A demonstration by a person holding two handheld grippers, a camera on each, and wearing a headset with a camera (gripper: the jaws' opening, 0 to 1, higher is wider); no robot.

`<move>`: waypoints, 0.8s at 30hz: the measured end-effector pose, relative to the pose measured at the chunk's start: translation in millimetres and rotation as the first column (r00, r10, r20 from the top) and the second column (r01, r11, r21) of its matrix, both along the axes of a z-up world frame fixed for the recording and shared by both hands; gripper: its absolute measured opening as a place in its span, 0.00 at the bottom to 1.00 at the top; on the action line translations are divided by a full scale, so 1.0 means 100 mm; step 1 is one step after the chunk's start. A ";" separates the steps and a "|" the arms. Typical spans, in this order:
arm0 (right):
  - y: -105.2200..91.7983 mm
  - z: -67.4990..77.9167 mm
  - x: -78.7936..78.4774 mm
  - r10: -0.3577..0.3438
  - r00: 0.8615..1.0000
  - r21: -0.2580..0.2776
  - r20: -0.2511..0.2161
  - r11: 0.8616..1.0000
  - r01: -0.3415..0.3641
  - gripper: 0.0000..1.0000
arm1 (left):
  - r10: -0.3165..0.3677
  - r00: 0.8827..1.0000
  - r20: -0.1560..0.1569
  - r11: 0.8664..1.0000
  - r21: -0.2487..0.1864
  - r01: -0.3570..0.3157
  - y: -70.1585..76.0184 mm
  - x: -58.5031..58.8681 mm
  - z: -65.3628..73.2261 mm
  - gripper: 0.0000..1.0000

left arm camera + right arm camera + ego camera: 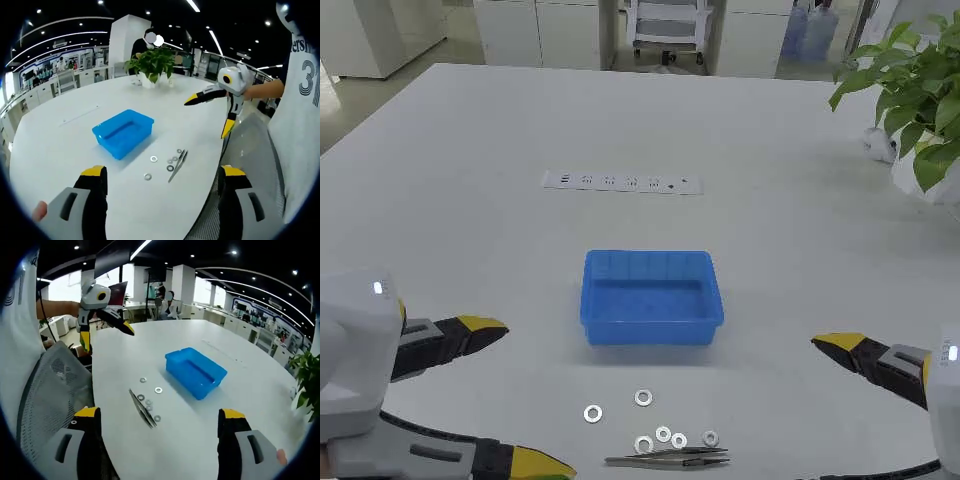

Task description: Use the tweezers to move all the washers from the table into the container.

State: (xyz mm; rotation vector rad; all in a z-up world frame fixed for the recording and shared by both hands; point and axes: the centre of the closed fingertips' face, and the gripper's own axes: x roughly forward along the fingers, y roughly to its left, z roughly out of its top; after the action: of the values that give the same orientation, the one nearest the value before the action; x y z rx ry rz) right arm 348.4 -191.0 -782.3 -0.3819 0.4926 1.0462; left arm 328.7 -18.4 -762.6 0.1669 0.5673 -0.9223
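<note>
Head view: six washers (663, 433) lie loose on the table (470, 130), between the left gripper (538, 398) and the right gripper (828, 410), nearer the left one. Four cluster just beside the single pair of tweezers (667, 458); two sit apart, toward the one blue container (652, 297) beyond. All six are outside it. Left jaws spread wide, holding nothing. Right gripper: one jaw in frame, touching nothing.

Left gripper view: own jaws wide apart, only table between them. Washers and tweezers ahead; container beyond, to their left. Right gripper opposite, jaws spread, gripping nothing.

Right gripper view: own jaws wide apart, gripping nothing. Tweezers ahead, left of centre, washers scattered around them; container beyond. Left gripper upper left, jaws spread.
</note>
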 end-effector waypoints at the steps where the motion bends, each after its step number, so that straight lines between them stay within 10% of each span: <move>1: 0.01 0.01 0.00 0.001 1.000 0.003 0.002 1.000 -0.001 0.97 | 0.000 1.000 0.001 1.000 -0.001 0.000 0.00 0.00 0.00 0.96; 24: 0.02 -0.01 -0.03 0.003 1.000 -0.019 0.010 1.000 -0.003 0.96 | -0.012 1.000 0.003 1.000 -0.001 0.012 0.00 0.00 0.02 0.95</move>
State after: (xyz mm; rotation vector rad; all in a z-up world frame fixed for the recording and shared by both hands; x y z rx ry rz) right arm 345.1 -188.6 -783.3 -0.4046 0.4932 1.0427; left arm 328.9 -18.7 -760.7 0.1710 0.5639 -0.9341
